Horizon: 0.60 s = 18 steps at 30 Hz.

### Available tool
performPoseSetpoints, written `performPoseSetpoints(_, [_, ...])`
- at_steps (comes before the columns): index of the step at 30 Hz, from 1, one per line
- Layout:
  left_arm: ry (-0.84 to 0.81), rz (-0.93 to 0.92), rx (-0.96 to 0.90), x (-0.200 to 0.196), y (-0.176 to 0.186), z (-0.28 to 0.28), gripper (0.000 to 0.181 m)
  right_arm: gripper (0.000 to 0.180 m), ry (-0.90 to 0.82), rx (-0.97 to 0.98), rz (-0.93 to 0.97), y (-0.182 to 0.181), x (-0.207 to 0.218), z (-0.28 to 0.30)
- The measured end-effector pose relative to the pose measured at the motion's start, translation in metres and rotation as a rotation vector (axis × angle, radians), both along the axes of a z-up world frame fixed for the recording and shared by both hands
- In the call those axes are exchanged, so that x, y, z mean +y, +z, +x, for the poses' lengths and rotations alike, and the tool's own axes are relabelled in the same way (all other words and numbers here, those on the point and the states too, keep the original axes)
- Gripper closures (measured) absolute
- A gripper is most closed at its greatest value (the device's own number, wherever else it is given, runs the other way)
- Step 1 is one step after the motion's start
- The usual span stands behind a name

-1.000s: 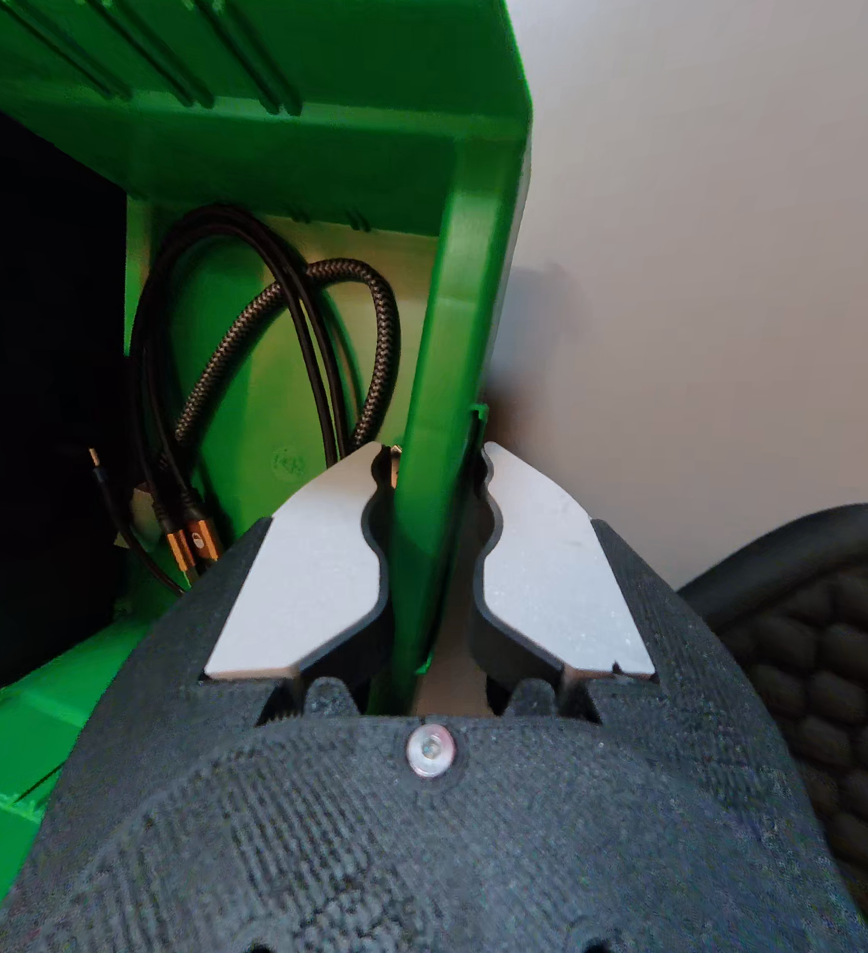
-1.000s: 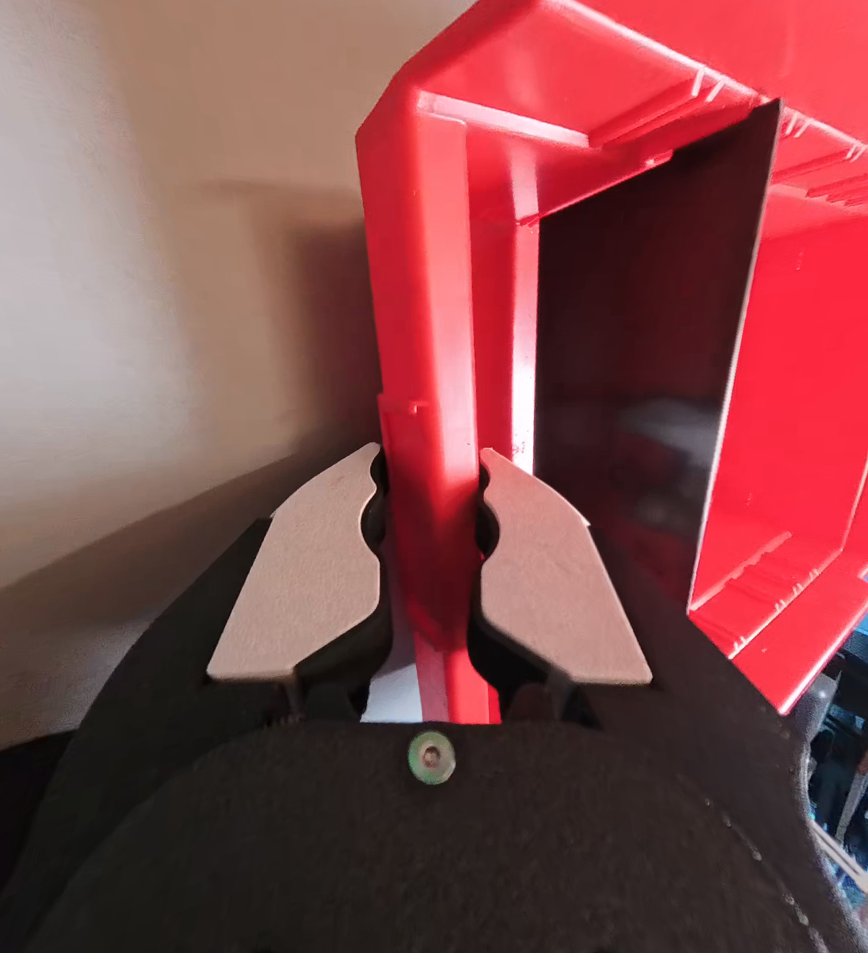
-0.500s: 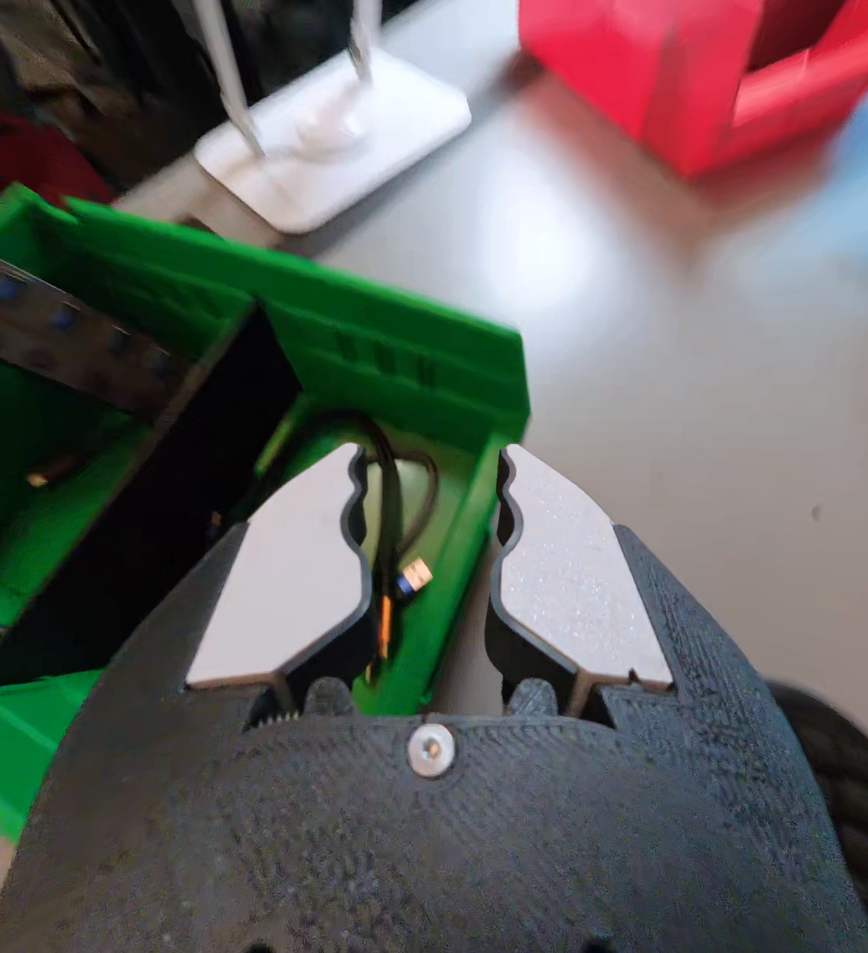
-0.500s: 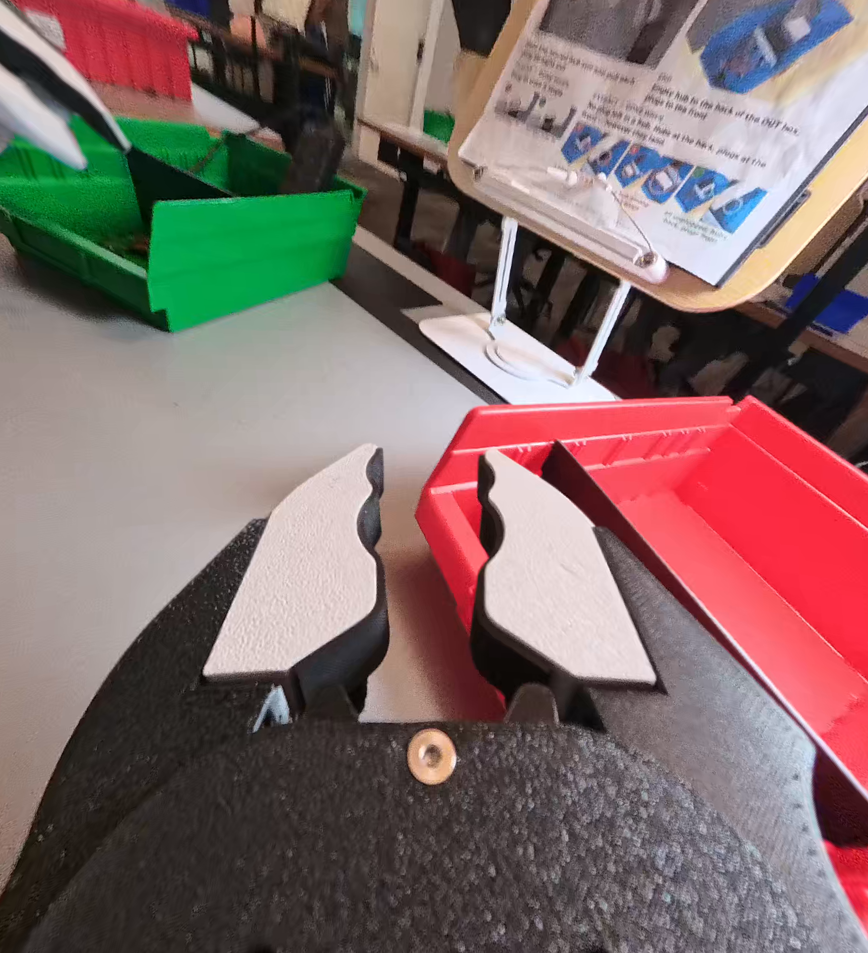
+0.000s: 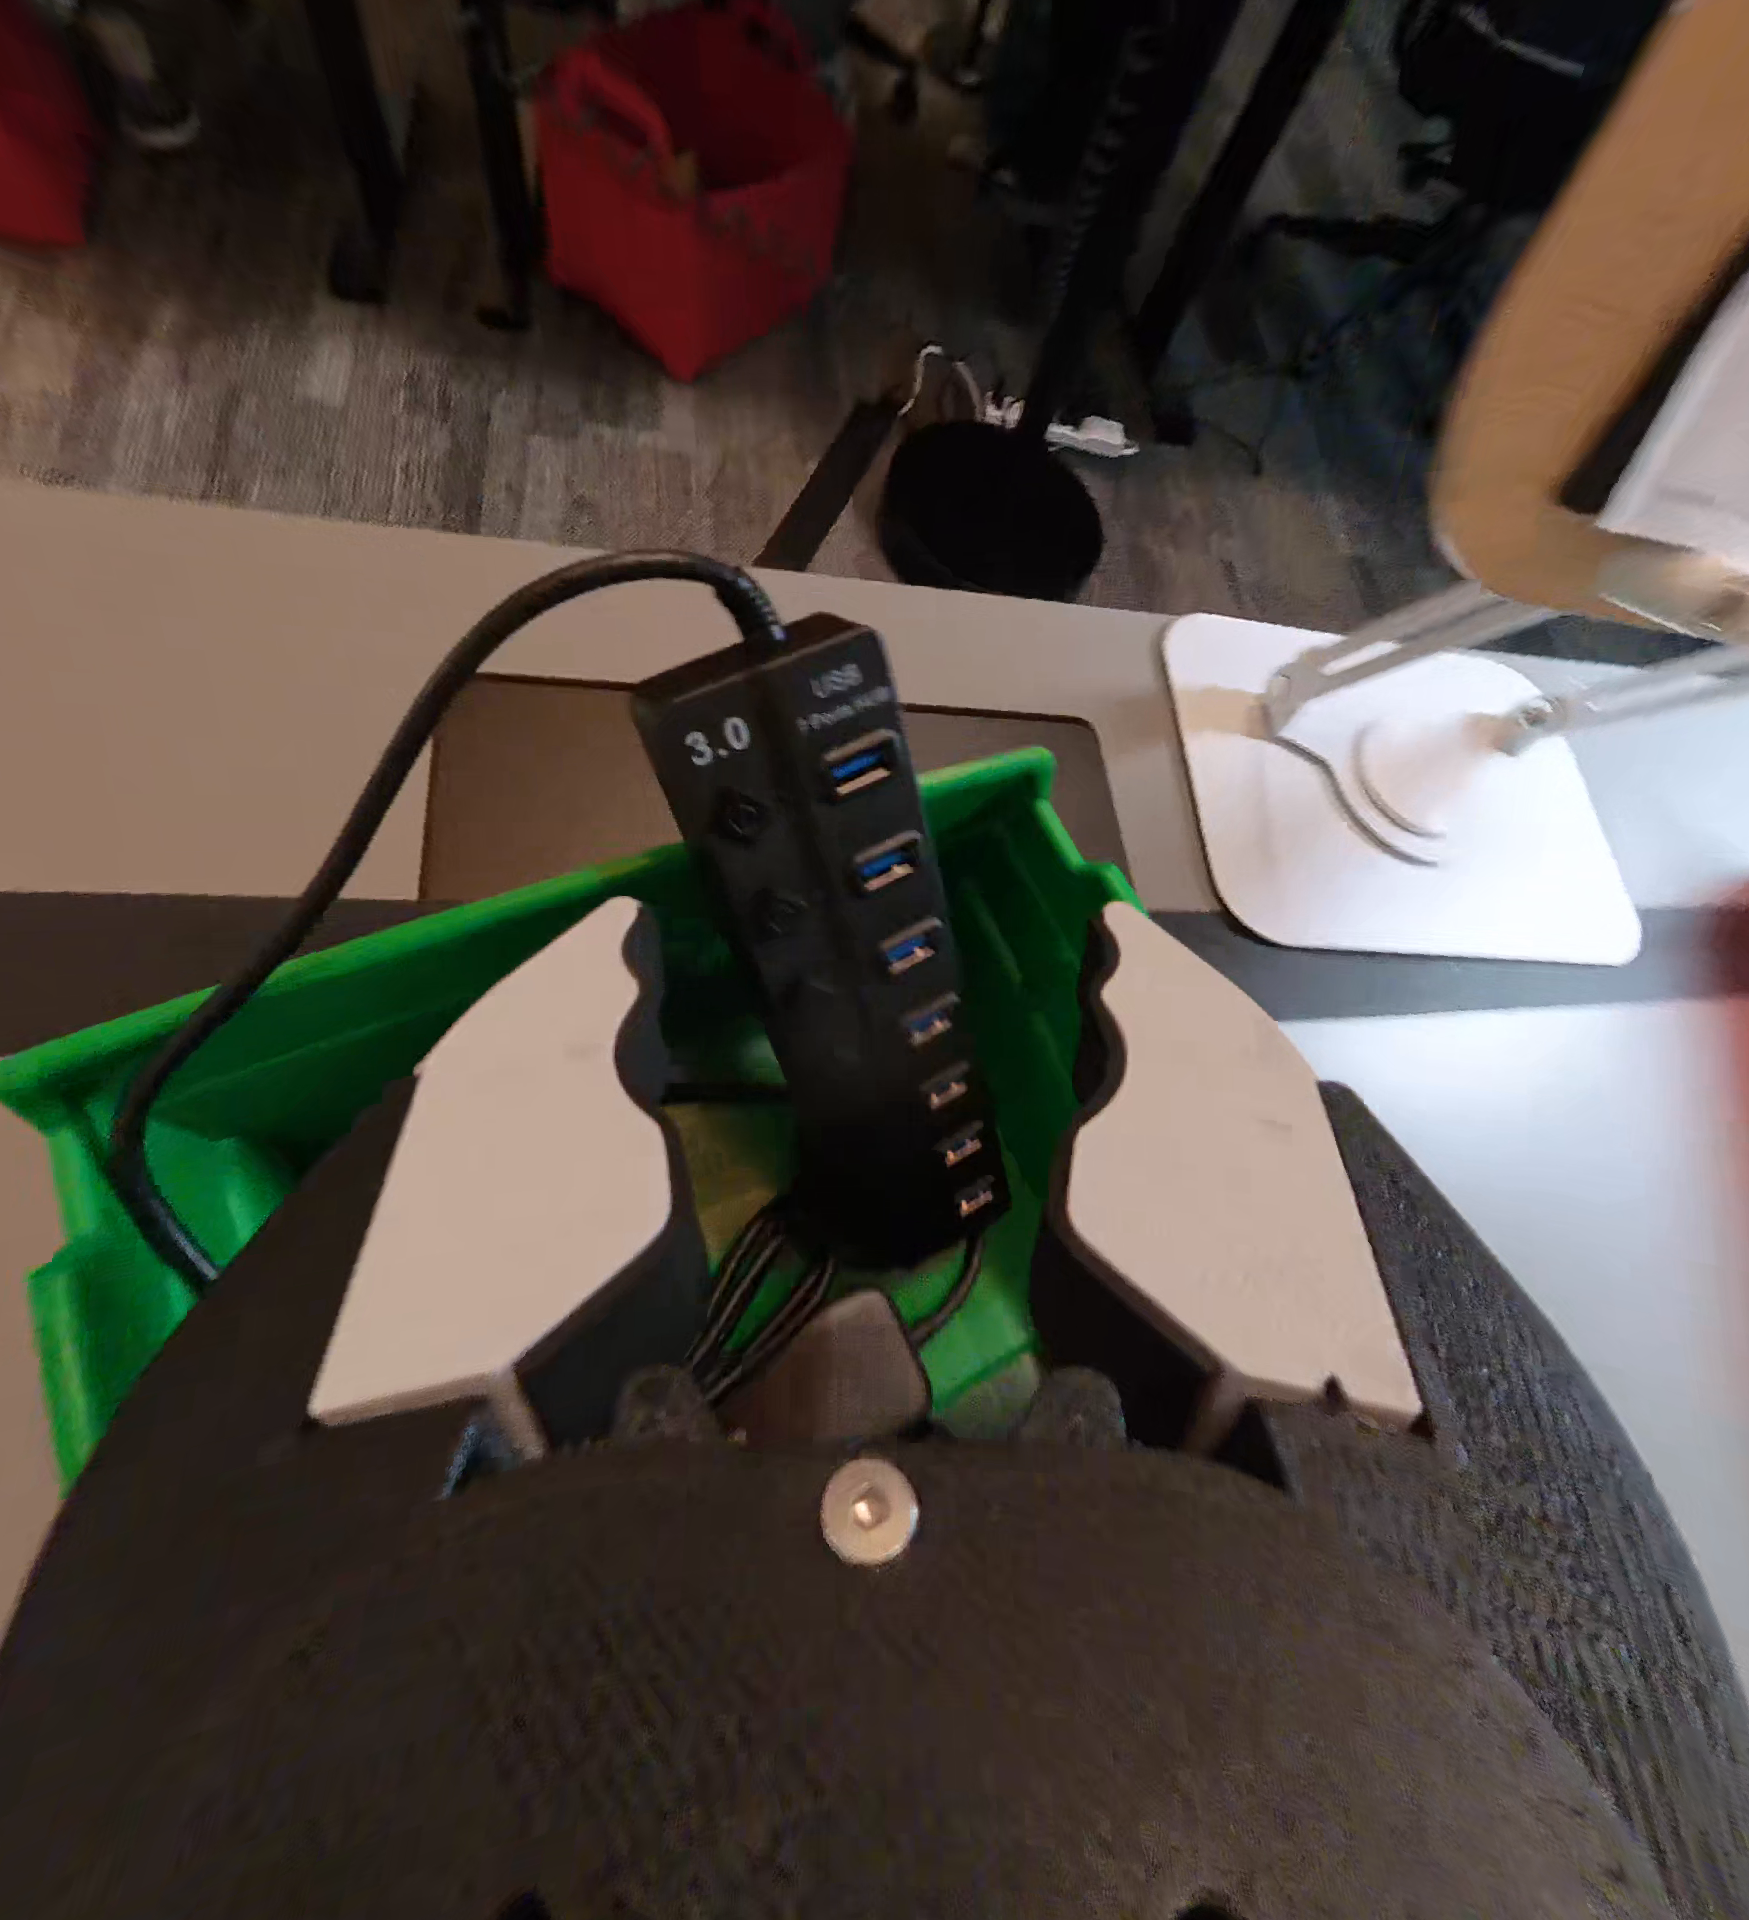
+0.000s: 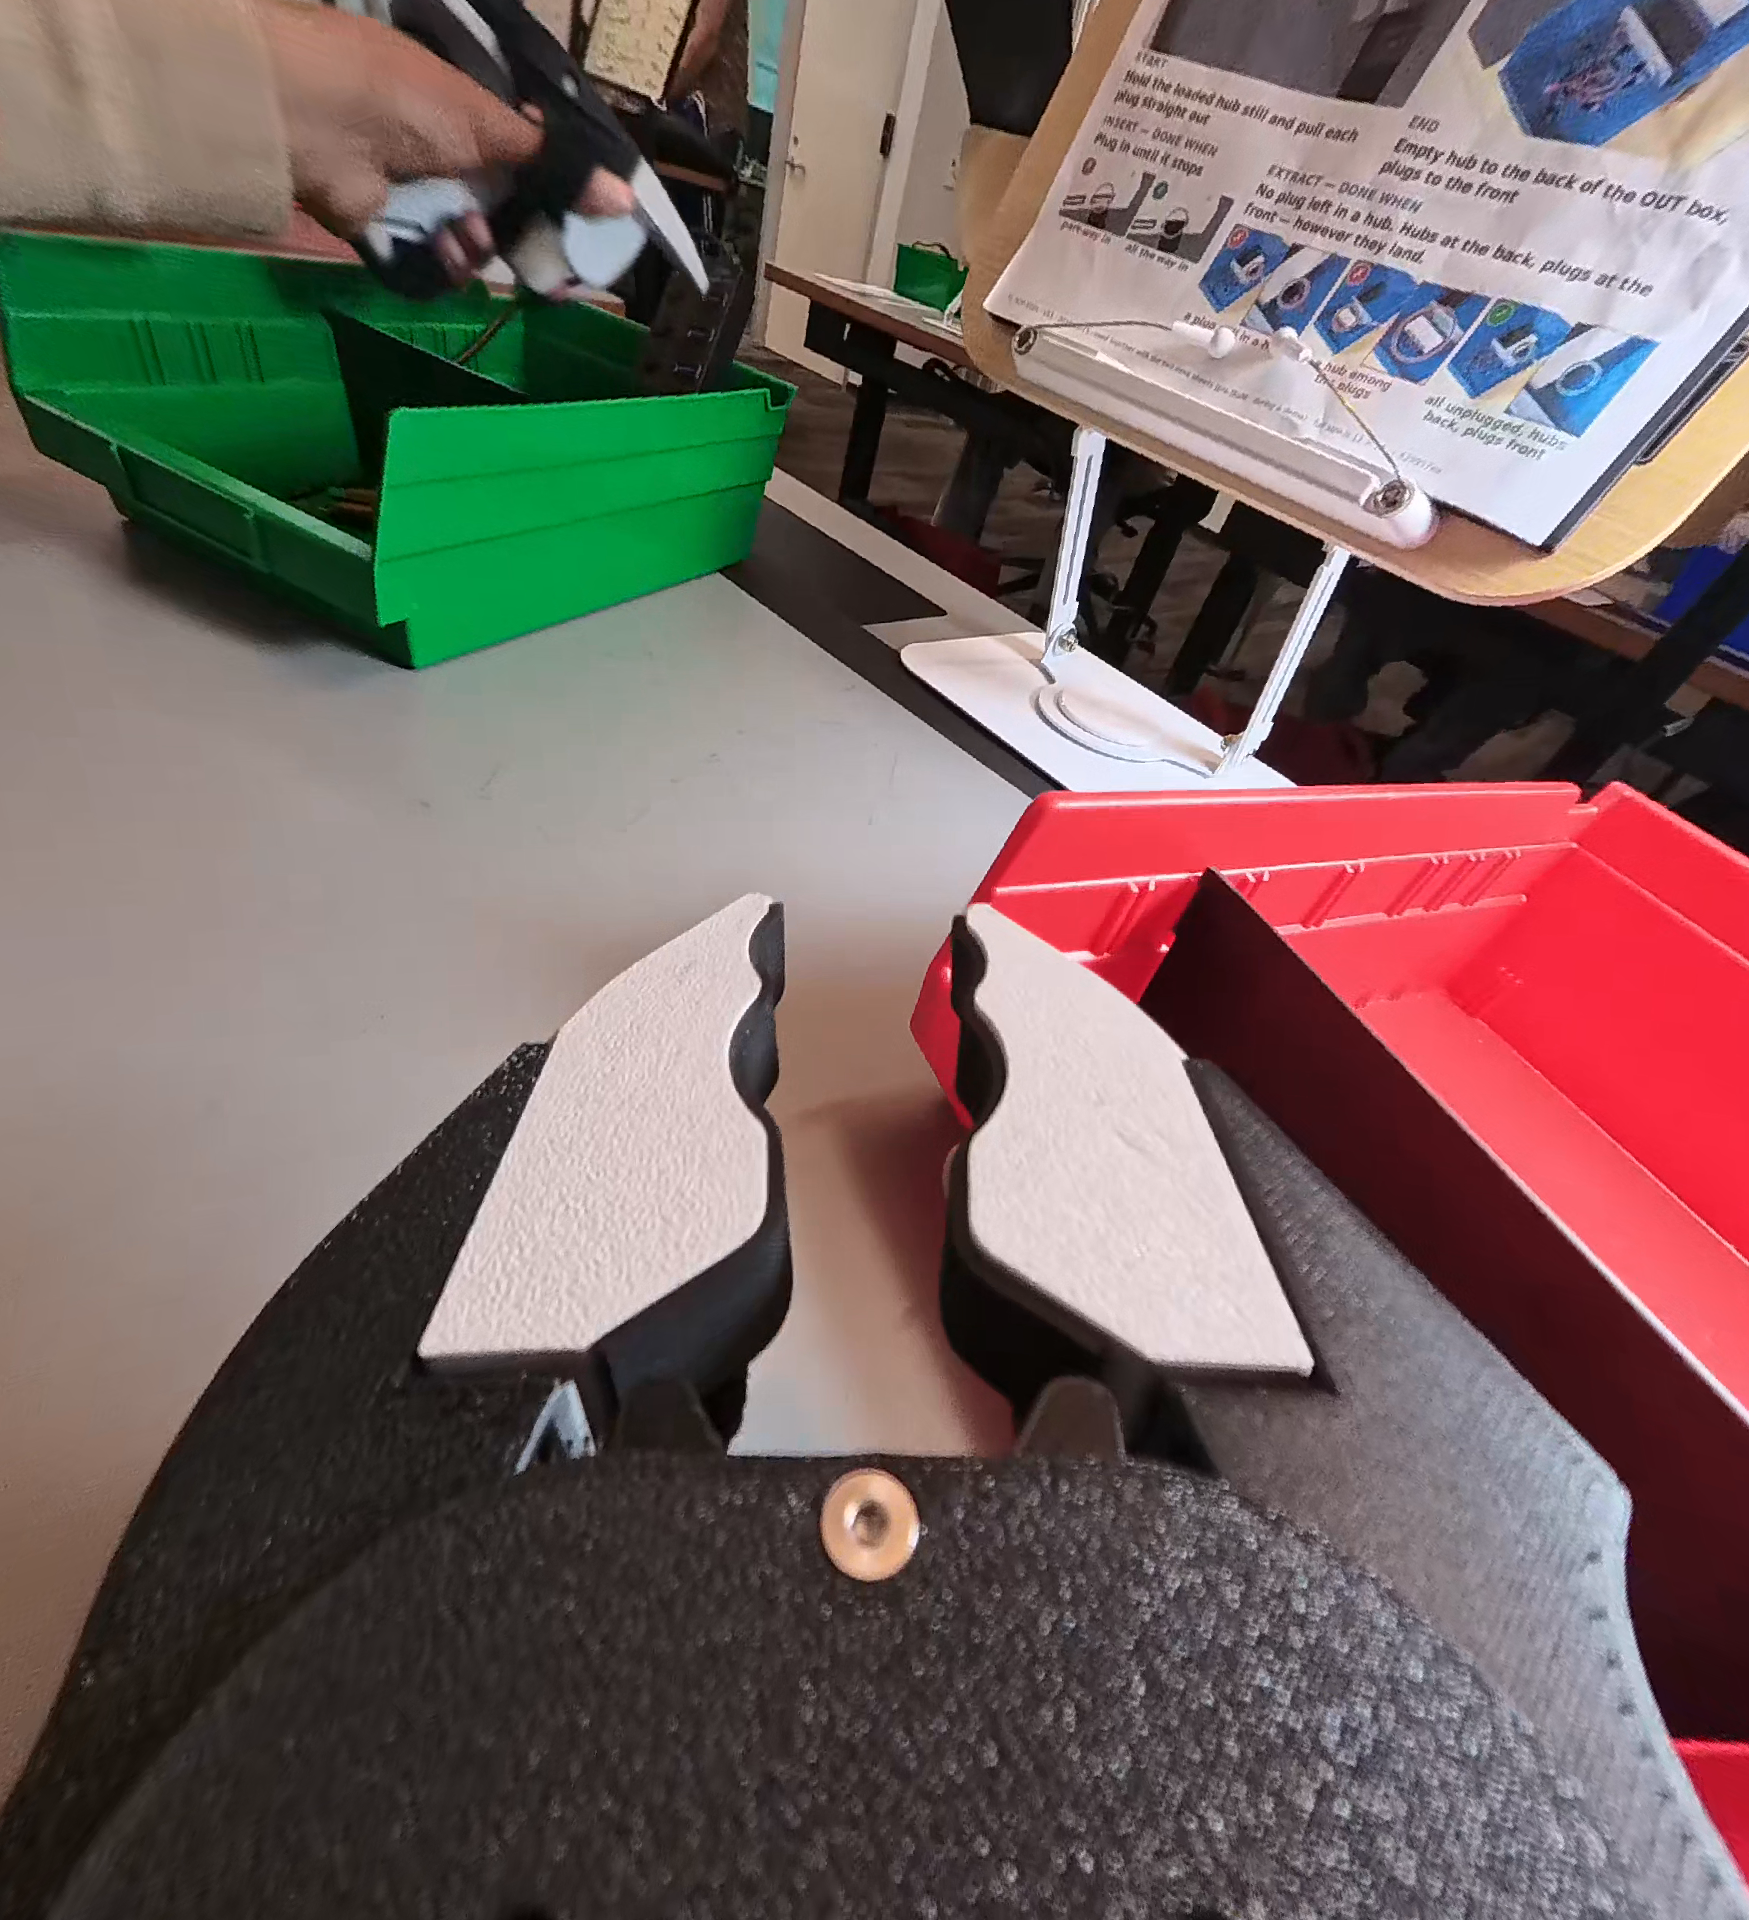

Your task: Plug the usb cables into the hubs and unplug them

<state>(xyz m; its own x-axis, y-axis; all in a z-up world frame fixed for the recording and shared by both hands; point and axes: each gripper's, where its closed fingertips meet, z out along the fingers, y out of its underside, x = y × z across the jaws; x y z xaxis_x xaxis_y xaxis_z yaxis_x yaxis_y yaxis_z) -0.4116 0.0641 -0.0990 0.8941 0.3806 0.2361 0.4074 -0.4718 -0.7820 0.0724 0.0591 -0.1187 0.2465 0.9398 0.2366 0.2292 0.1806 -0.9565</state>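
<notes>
Left wrist view: a black hub (image 5: 828, 966) is seen standing on end in the green bin (image 5: 226, 1049), tilted, long axis running up and away from the camera, with the row of blue ports facing right and its lead (image 5: 330, 862) looped off the top end down into the bin. A bundle of black cables (image 5: 756, 1299) is seen at its lower end. The left gripper (image 5: 865, 966) is spread wide with the hub between its fingers; contact with either pad is not seen, so nothing is counted as held.

Compared with 0.5 s ago: that gripper was narrower and straddled the bin's side wall with the hub off to the left; now it is centred on the hub.

Right wrist view only: the right gripper (image 6: 865, 961) is partly open and empty over the grey table (image 6: 226, 883), its right finger beside the corner of the red bin (image 6: 1369, 883) with a black divider (image 6: 1317, 1039). The hand (image 6: 382, 135) holding the left gripper is shown over the green bin, and a sheet on a stand (image 6: 1109, 717) is seen behind.
</notes>
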Motion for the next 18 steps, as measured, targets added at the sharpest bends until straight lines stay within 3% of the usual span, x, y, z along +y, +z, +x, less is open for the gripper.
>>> performPoseSetpoints(3, [0.073,-0.048,-0.003,0.013,-0.017,-0.013,0.096,0.150,0.004,0.007,0.008,0.002,-0.002,0.000])
performPoseSetpoints(4, [0.091,-0.043,0.010,0.017,-0.017,-0.015,0.105,0.151,0.004,0.006,0.013,0.003,-0.002,0.000])
performPoseSetpoints(6, [0.099,-0.065,0.028,0.025,-0.018,-0.016,0.099,0.152,0.006,0.007,0.022,0.004,-0.002,0.000])
performPoseSetpoints(18, [0.201,-0.192,0.229,0.027,-0.031,-0.021,0.102,0.154,0.007,0.016,0.017,0.006,-0.005,-0.002])
